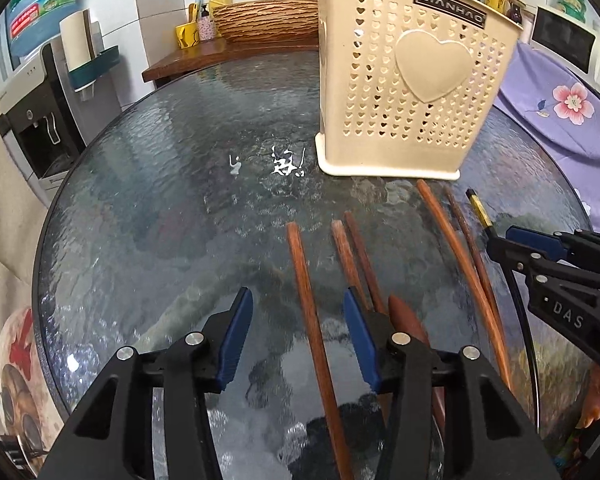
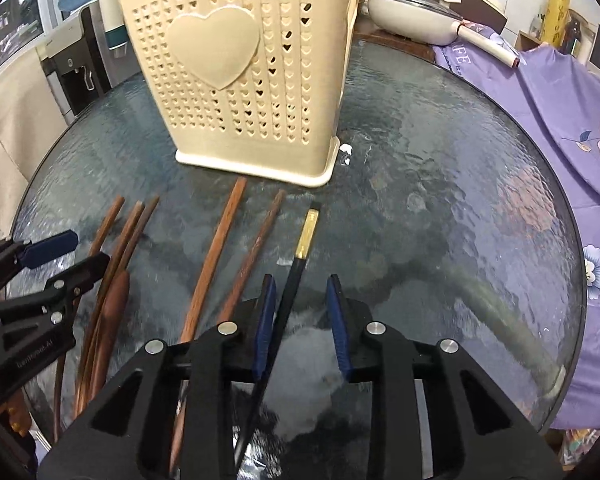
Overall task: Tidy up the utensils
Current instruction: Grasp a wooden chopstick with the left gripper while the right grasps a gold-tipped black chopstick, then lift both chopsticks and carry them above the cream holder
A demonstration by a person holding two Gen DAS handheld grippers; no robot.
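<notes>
A cream perforated utensil holder (image 1: 412, 80) with a heart on its side stands upright on the round glass table (image 1: 171, 208); it also shows in the right wrist view (image 2: 243, 76). Several brown wooden chopsticks (image 1: 304, 280) and a wooden spoon (image 1: 408, 320) lie in front of it. A black chopstick with a gold tip (image 2: 295, 276) lies at the right. My left gripper (image 1: 297, 332) is open, low over one brown chopstick. My right gripper (image 2: 302, 320) is open around the black chopstick, which lies against its left pad (image 2: 265, 320).
A purple flowered cloth (image 2: 540, 112) covers the surface right of the table. A water dispenser (image 1: 39, 120) stands at the left. A wooden counter with a basin (image 1: 263, 20), bottles and a microwave (image 1: 568, 44) lies behind.
</notes>
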